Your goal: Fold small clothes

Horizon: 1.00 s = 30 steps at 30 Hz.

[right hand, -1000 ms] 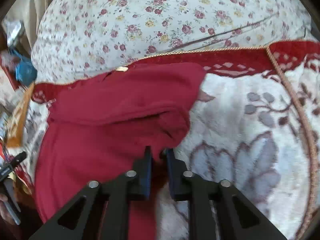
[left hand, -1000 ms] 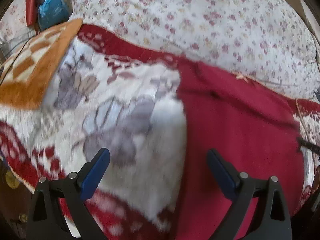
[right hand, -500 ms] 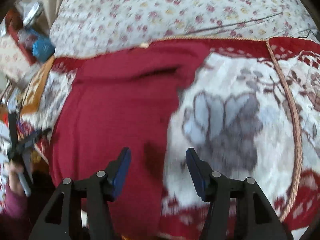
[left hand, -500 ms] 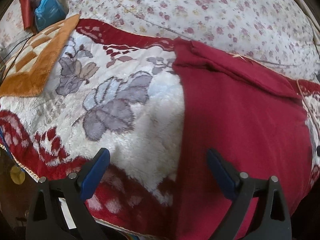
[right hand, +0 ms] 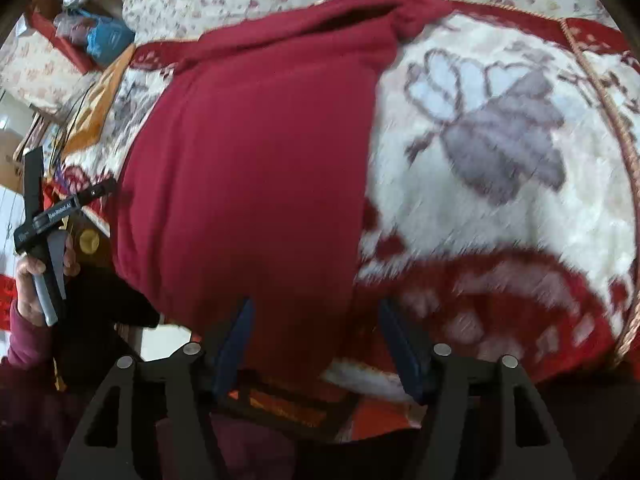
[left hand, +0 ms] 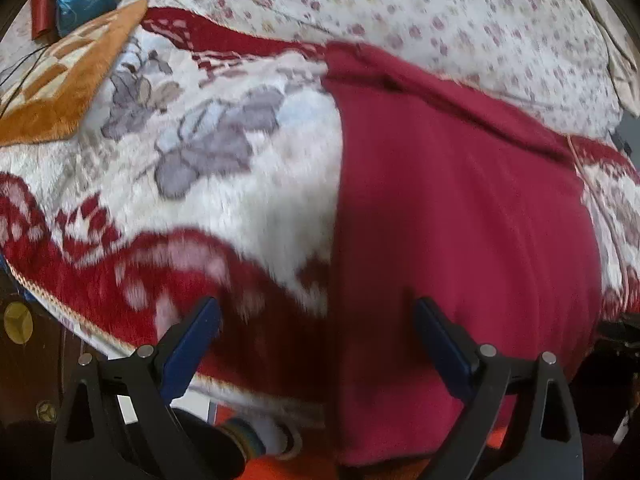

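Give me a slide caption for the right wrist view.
Right gripper opening above red garment on floral blanket.

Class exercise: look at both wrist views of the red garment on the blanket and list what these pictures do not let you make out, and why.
- Red garment, near hem: in the left wrist view it runs behind the left gripper and over the blanket's edge.
- Its sleeves: folded out of sight in both views.
- Blanket pattern: smeared by motion blur in the right wrist view.
- Right gripper: jaws opening, nothing pressed; the cloth's edge below is hidden.
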Each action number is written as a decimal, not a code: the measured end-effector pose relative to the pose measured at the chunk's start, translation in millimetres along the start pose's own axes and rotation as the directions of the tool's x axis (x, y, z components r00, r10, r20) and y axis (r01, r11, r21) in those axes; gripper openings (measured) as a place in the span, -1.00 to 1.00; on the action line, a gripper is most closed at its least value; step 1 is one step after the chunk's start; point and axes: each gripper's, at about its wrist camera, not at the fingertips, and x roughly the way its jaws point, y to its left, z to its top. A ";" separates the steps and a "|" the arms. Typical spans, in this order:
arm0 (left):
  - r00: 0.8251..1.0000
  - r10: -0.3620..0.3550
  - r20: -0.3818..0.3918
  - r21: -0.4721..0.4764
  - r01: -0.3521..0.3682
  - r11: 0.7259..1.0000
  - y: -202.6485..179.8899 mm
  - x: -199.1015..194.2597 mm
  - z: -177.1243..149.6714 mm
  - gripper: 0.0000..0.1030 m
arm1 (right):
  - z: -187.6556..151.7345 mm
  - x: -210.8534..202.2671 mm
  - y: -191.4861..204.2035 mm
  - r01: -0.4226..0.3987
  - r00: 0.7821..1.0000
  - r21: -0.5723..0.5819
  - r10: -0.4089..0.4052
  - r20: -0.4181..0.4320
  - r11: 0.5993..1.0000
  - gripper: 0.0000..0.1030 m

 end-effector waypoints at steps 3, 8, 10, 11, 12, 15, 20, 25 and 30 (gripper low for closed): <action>0.999 -0.004 -0.041 0.038 0.005 0.999 -5.2 1.6 -14.6 0.88 | -4.7 6.4 4.9 -0.026 0.999 -0.009 0.025 -0.019 1.000 0.40; 0.993 -0.006 -0.121 0.106 0.019 0.994 -17.7 10.0 -37.7 0.88 | -8.9 16.5 5.4 -0.066 0.997 -0.008 0.066 -0.034 0.998 0.45; 0.990 -0.017 -0.142 0.100 0.031 0.995 -19.1 15.6 -40.8 0.88 | -6.3 17.7 6.0 -0.088 0.996 0.016 0.088 -0.017 0.996 0.47; 0.988 -0.024 -0.151 0.091 0.038 0.995 -19.0 17.3 -41.1 0.88 | -6.3 17.9 5.6 -0.093 0.996 0.020 0.094 -0.013 0.995 0.49; 0.987 -0.029 -0.157 0.084 0.043 0.996 -18.5 18.2 -41.7 0.88 | -6.6 17.6 4.8 -0.093 0.996 0.019 0.093 -0.013 0.995 0.49; 0.988 -0.037 -0.150 0.091 0.051 0.994 -19.1 14.0 -42.3 0.83 | -8.8 17.0 16.0 -0.101 0.994 -0.042 0.100 -0.036 0.994 0.39; 0.989 -0.032 -0.145 0.096 0.047 0.994 -20.4 15.1 -41.2 0.81 | -3.0 18.9 23.0 -0.167 0.986 -0.061 0.165 -0.037 0.984 0.22; 0.989 -0.028 -0.143 0.096 0.042 0.995 -21.4 16.9 -40.2 0.81 | -8.2 25.2 29.8 -0.169 0.985 -0.096 0.167 -0.031 0.981 0.53; 0.989 -0.025 -0.143 0.100 0.039 0.994 -20.1 18.9 -40.6 0.81 | -13.2 31.3 34.2 -0.148 0.989 -0.101 0.146 -0.024 0.984 0.58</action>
